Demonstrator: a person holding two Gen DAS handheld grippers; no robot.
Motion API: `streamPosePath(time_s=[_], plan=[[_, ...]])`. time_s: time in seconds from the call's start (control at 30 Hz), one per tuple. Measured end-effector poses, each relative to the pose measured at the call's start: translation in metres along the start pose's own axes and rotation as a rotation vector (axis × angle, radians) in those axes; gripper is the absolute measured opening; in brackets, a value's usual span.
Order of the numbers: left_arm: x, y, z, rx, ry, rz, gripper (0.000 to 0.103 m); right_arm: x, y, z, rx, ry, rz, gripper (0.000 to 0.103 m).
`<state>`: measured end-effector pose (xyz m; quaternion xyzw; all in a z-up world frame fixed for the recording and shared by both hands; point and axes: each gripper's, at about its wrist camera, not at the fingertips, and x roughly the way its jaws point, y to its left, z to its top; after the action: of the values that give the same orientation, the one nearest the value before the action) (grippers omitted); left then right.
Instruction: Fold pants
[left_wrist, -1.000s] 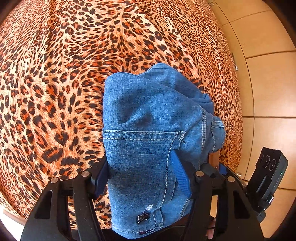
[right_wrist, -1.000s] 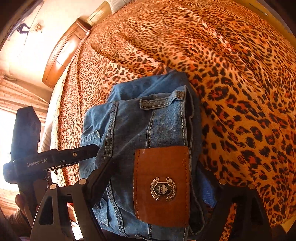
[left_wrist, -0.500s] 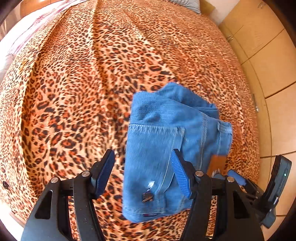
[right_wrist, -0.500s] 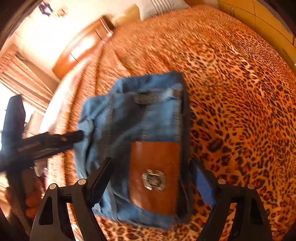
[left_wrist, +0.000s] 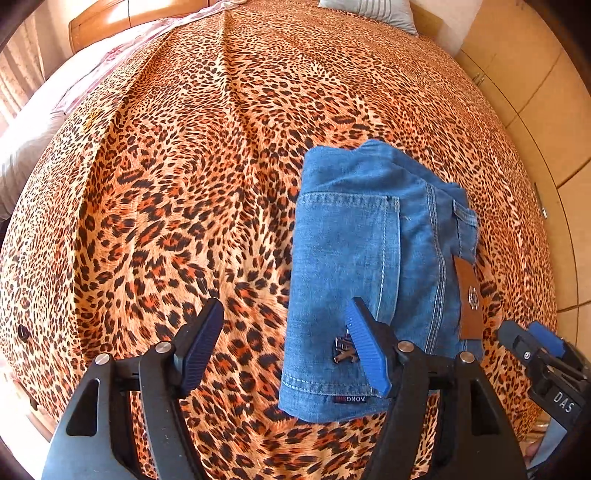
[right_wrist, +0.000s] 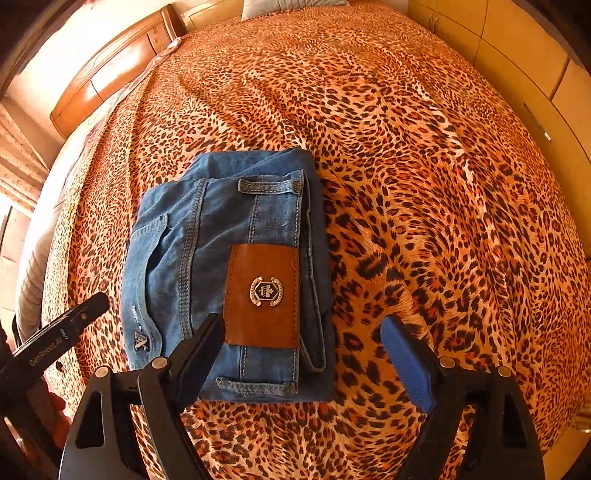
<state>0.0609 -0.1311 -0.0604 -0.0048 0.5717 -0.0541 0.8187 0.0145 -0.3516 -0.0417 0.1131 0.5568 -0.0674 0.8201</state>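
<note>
The blue denim pants (left_wrist: 362, 258) lie folded into a compact rectangle on the leopard-print bedspread (left_wrist: 184, 184). A back pocket faces up in the left wrist view. The brown leather waistband patch (right_wrist: 262, 295) shows in the right wrist view, on the pants (right_wrist: 207, 251). My left gripper (left_wrist: 284, 347) is open and empty, above the bundle's near left edge. My right gripper (right_wrist: 306, 358) is open and empty, above the bundle's near right corner. Neither touches the denim.
The bedspread covers the whole bed. A wooden headboard (right_wrist: 110, 70) and a grey pillow (left_wrist: 369, 14) are at the far end. Beige cabinet doors (left_wrist: 546, 110) run along the right side. The other gripper shows at the edge of each view (right_wrist: 55, 343).
Both grippers have let go of the folded pants and pulled back and up. The bundle now rests on the bed and looks smaller in both views.
</note>
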Motion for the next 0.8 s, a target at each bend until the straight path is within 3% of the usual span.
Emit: streamPosePath(time_s=[0.17, 0.33, 0.37, 0.47, 0.57, 0.7, 0.8], plan=[[-0.015, -0.013, -0.012, 0.058, -0.052, 0.042, 0.069, -0.034, 0.013, -0.017, -0.088, -0.138, -0.119, 0.088], [-0.044, -0.018, -0.018, 0.079, -0.182, 0.129, 0.080, -0.070, 0.024, -0.029, -0.188, -0.297, -0.333, 0.093], [-0.048, -0.017, -0.018, 0.074, -0.192, 0.131, 0.081, -0.076, 0.023, -0.030, -0.192, -0.306, -0.333, 0.102], [-0.053, -0.015, -0.021, 0.055, -0.182, 0.103, 0.082, -0.083, 0.013, -0.032, -0.160, -0.279, -0.264, 0.103], [-0.056, -0.016, -0.024, 0.055, -0.152, 0.092, 0.082, -0.090, 0.011, -0.038, -0.152, -0.284, -0.271, 0.103], [-0.056, -0.024, -0.035, 0.063, -0.175, 0.204, 0.082, -0.098, 0.009, -0.048, -0.123, -0.290, -0.214, 0.103], [-0.058, -0.029, -0.046, 0.091, -0.164, 0.140, 0.082, -0.096, 0.000, -0.061, -0.052, -0.258, -0.111, 0.103]])
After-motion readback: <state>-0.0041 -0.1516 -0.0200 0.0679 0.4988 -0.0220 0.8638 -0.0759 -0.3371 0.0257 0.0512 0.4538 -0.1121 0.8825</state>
